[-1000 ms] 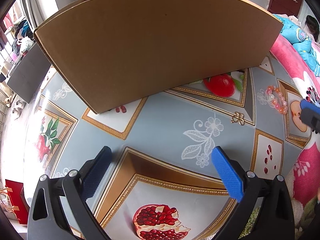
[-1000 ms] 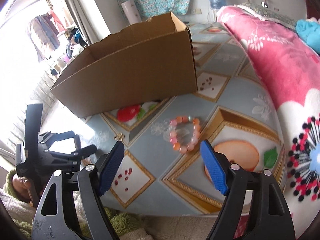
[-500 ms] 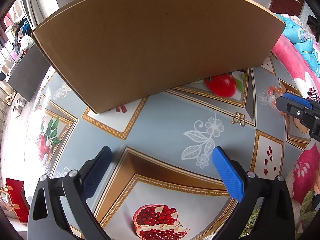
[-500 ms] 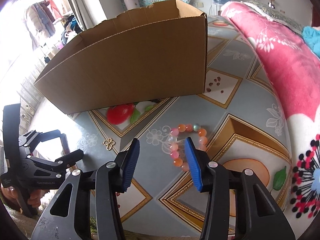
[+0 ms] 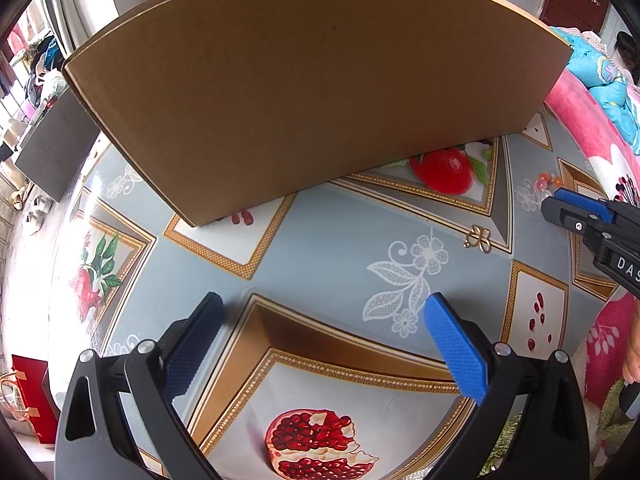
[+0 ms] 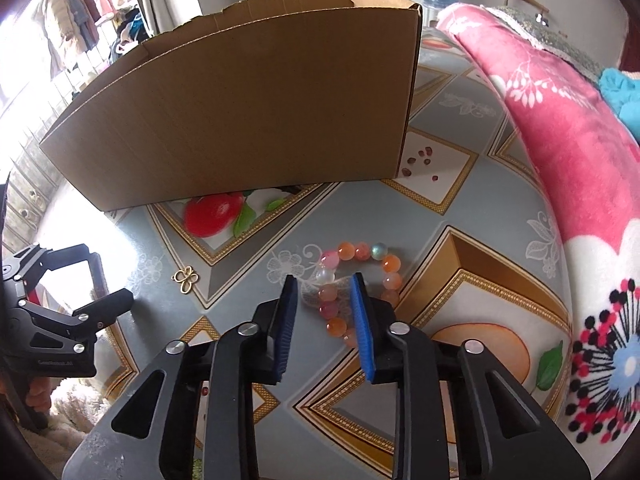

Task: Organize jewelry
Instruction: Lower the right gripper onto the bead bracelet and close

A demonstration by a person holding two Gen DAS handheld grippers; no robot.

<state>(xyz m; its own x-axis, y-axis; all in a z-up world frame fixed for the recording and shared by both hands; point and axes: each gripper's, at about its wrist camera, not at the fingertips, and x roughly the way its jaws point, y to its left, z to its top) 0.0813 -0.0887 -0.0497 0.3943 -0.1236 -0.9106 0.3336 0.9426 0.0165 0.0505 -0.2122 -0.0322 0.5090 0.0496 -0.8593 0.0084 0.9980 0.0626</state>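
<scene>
Beaded bracelet (image 6: 352,280) lying on the patterned table (image 6: 460,200), right gripper (image 6: 325,320) closing around its near-left side.

The blue fingers (image 6: 362,328) are narrow, beads between them, not yet pressed. A gold clover charm (image 6: 185,279) lies to the left. A cardboard box (image 6: 248,120) stands behind. The left gripper (image 5: 324,344) hovers wide and empty.

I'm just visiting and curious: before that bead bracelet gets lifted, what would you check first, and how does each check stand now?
1. Bead bracelet lies flat on the table: ok.
2. Right hand-held gripper straddles the bracelet's near side; jaws closing, beads between them: ok.
3. Pads pressing on beads yet: not ok, gaps remain.
4. Cardboard box open on top: ok.
5. Left hand-held gripper open, holding nothing, off to the side: ok.
6. Gold clover charm lies apart from the bracelet: ok.
</scene>
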